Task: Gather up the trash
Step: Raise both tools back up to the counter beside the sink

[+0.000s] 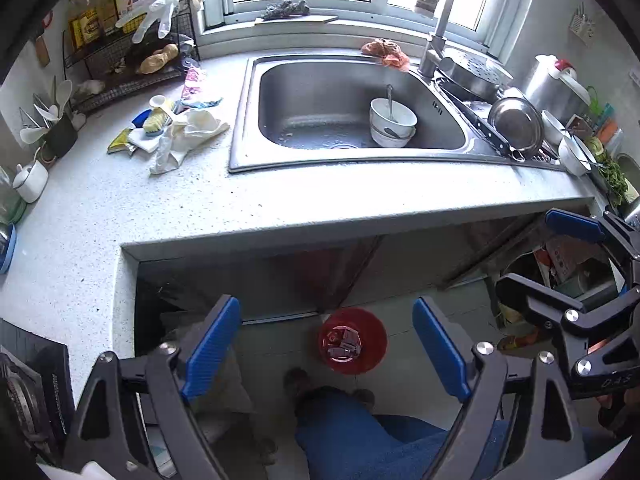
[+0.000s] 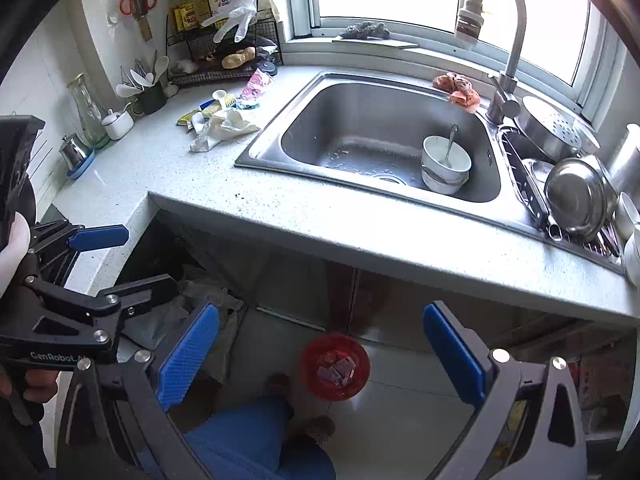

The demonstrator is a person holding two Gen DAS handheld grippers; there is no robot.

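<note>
Item — litter pile (image 1: 176,132) on the countertop (image 1: 280,200), upper left of frame, left of the sink (image 1: 344,112). We are holding the left gripper (image 1: 326,356) and right gripper (image 2: 320,356) wide, both empty — left hand lying nearer.

left tongs (image 1: 327,350): black frame, blue ribbed pads, silver screws | right tongs (image 2: 321,354): same | blue trousers (image 1: 360,436)

crumpled wrappers and white tissue (image 1: 188,132) heaped on speckled countertop (image 1: 280,204) left of sink (image 1: 248,120)
</note>
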